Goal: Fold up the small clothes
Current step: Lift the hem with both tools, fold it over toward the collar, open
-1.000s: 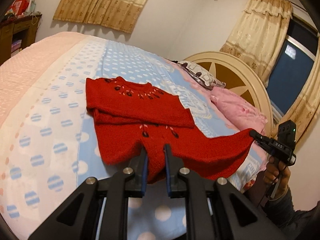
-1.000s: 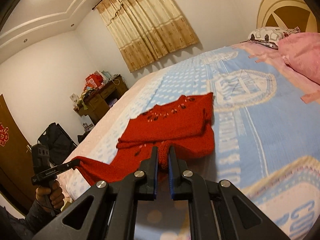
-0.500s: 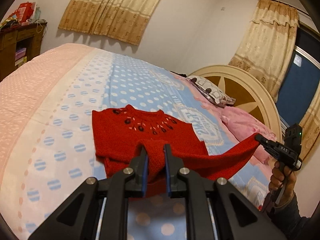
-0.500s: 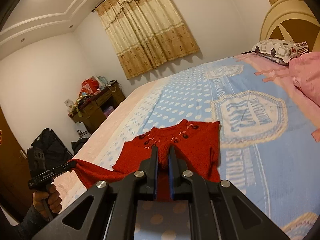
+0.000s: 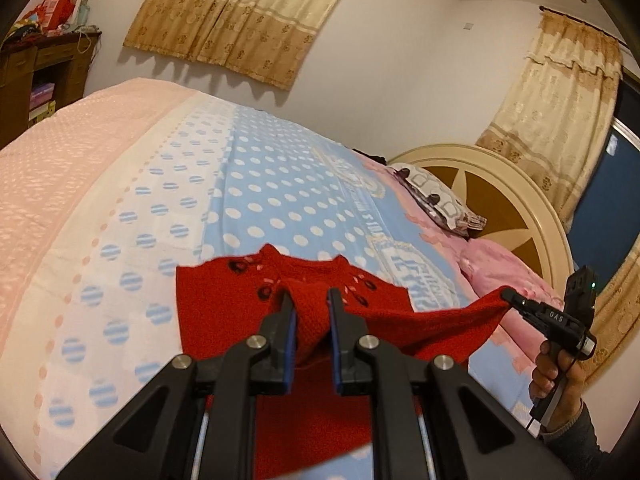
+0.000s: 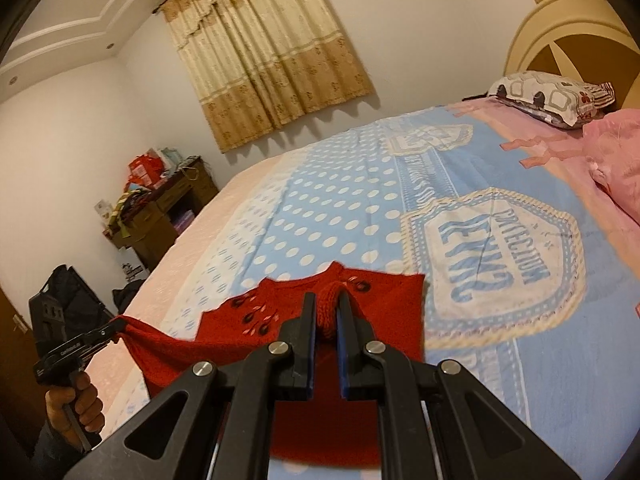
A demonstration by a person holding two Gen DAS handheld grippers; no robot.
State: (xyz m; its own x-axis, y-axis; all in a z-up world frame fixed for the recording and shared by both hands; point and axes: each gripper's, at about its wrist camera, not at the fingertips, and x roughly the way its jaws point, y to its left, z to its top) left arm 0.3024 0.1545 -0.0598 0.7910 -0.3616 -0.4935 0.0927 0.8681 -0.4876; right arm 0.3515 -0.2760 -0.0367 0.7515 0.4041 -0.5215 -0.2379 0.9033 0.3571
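Black tool (image 5: 311, 306) fingers, blue pads, silver screws.

— What sort of place is this?
— A bedroom in a home. A wide bed (image 5: 280, 184) in a dotted blue and pink cover spreads out beyond the jaws.
— What else shows it?
— Pillows (image 6: 552, 96) against a rounded headboard (image 5: 504, 200) to the right, curtains (image 6: 272, 52) on the far wall, a cluttered wooden dresser (image 6: 160, 212) to the left.
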